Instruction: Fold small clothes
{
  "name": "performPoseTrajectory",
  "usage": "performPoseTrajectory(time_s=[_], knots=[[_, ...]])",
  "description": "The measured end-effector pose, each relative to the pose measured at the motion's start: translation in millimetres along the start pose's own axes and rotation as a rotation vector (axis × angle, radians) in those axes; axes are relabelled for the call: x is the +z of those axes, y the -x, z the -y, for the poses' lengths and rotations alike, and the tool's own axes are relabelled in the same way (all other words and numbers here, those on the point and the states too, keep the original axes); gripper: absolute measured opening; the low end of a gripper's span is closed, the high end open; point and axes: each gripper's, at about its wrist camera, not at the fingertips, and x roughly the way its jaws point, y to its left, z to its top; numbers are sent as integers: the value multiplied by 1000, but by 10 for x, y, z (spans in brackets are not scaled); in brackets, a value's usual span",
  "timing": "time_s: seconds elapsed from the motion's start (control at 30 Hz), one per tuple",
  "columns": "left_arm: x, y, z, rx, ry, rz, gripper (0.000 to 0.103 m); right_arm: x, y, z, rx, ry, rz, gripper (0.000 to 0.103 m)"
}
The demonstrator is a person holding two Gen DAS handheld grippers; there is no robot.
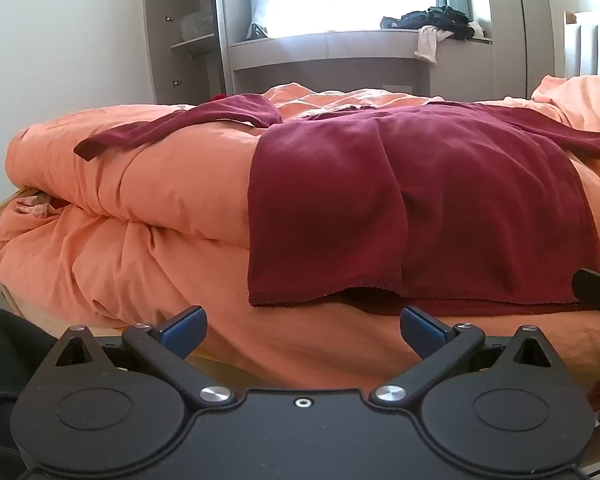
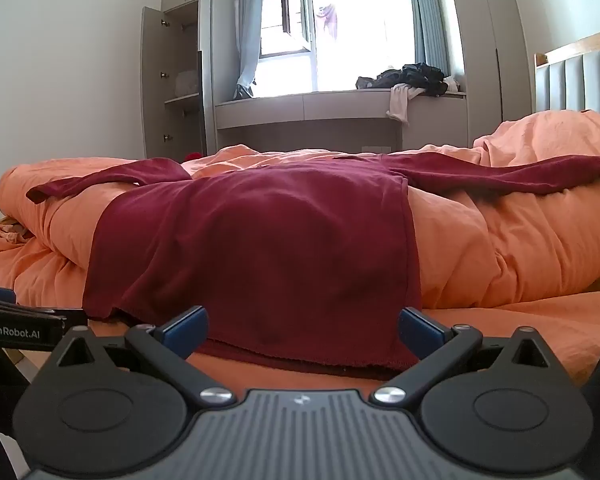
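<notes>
Left gripper (image 1: 303, 330) wide open, holding nothing, low by the near hem of the red shirt (image 1: 412, 200). Right gripper (image 2: 303, 330) wide open too, empty, at the same hem. Red shirt spread flat over the puffy orange quilt (image 1: 140, 184), sleeves out to each side, bottom edge hanging down onto the bed sheet (image 2: 520, 332). Easy to go wrong here: could pinch the orange quilt along with the hem, or grab only the top layer, so the fold bunches. Soft, lumpy bed, so could slide or crease.
</notes>
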Motion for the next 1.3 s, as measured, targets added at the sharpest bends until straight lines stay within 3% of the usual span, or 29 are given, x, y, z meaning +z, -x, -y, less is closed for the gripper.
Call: performPoseTrajectory(time_s=[1.3], knots=[[-1,28,6,14,-2,1,103,2,22,7,1,-4,-1,103]])
